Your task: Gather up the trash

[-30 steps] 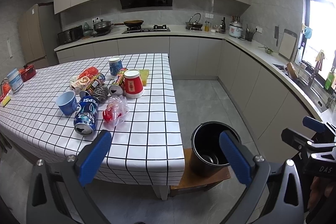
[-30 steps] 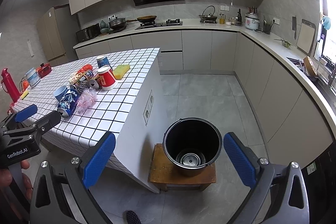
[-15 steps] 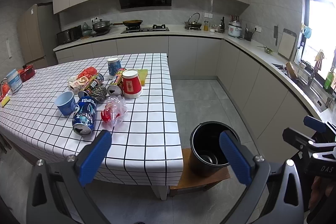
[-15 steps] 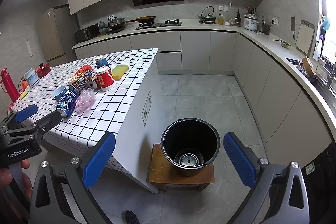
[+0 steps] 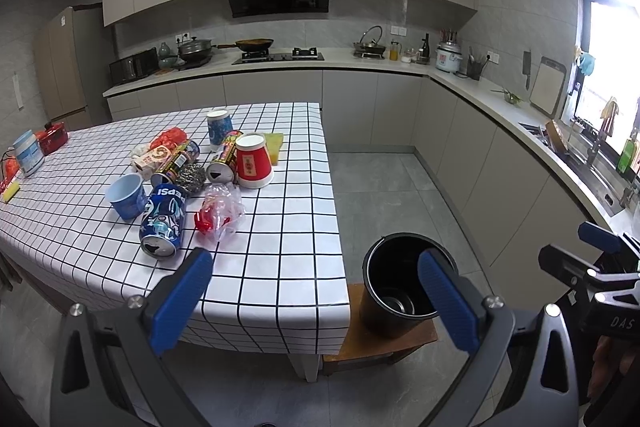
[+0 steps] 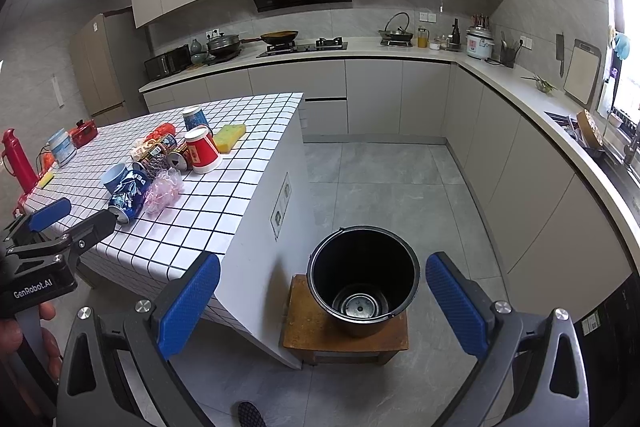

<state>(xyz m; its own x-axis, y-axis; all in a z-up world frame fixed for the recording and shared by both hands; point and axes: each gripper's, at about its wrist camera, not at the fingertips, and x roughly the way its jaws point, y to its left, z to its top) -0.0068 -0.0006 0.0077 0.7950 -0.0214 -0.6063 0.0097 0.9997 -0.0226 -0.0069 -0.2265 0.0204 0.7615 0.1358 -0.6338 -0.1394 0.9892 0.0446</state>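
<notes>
Trash lies in a cluster on the checked table [image 5: 280, 259]: a blue Pepsi can [image 5: 163, 219] on its side, a crumpled clear plastic wrapper [image 5: 221, 209], a blue cup [image 5: 127, 195], a steel scourer [image 5: 191, 177], an upturned red paper cup [image 5: 253, 166] and other cans. A black bucket [image 6: 363, 283] stands on a low wooden stool [image 6: 304, 339] beside the table. My left gripper [image 5: 314, 297] is open and empty, short of the table's near edge. My right gripper [image 6: 322, 301] is open and empty above the floor, in front of the bucket.
A yellow sponge [image 6: 229, 136] lies at the table's far side. A red flask [image 6: 16, 158] and a white tub [image 6: 62, 147] stand at the left end. Kitchen counters [image 6: 520, 83] run along the back and right walls, with grey floor [image 6: 380, 179] between.
Both grippers have drifted slightly; the table and bucket sit a little lower and nearer in view. Both stay open and empty.
</notes>
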